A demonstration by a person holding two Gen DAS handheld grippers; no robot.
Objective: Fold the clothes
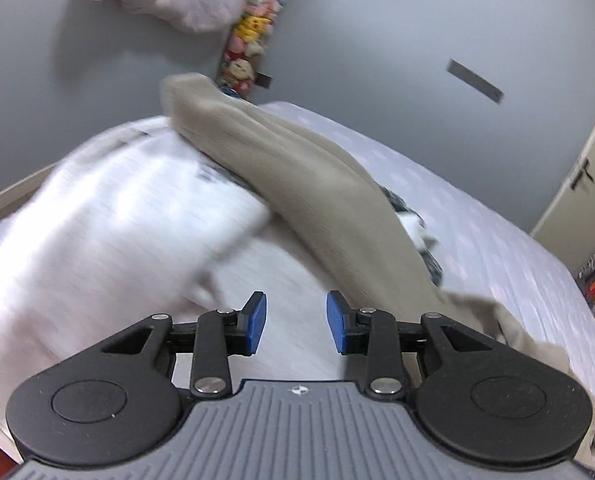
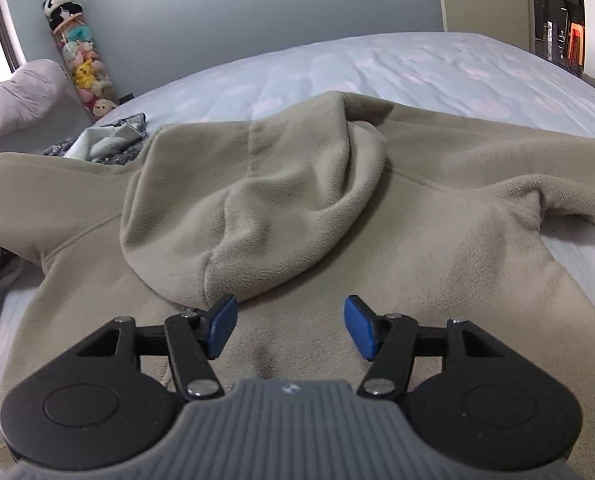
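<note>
Left claw (image 1: 296, 322): released, blue pads apart, nothing between them. It hangs over a white garment (image 1: 109, 224), which is blurred and spreads ahead and to the claw's left. Just ahead and to its right, a beige sleeve (image 1: 297, 176) runs diagonally away across the white garment's edge. A dark patterned cloth (image 1: 425, 252) shows beyond the sleeve, partly hidden by it.

Right claw (image 2: 290, 330): released, pads wide apart, empty. It sits just above the beige hoodie (image 2: 437, 264), which lies spread on the bed (image 2: 377, 68). The hood (image 2: 257, 208) lies bunched directly ahead of the claw, its rim just beside the left pad. One sleeve extends off to the claw's left, the other to its right. Whether the pads touch the fabric cannot be told.

Surface: bed sheet pale blue with faint pink patches, lightly creased. The patterned cloth (image 2: 109, 140) lies far ahead-left of the right claw. A tall clear tube of plush toys (image 2: 83, 64) stands in the far-left corner against a grey-blue wall (image 2: 257, 12). A doorway (image 2: 557, 12) opens far ahead-right.
</note>
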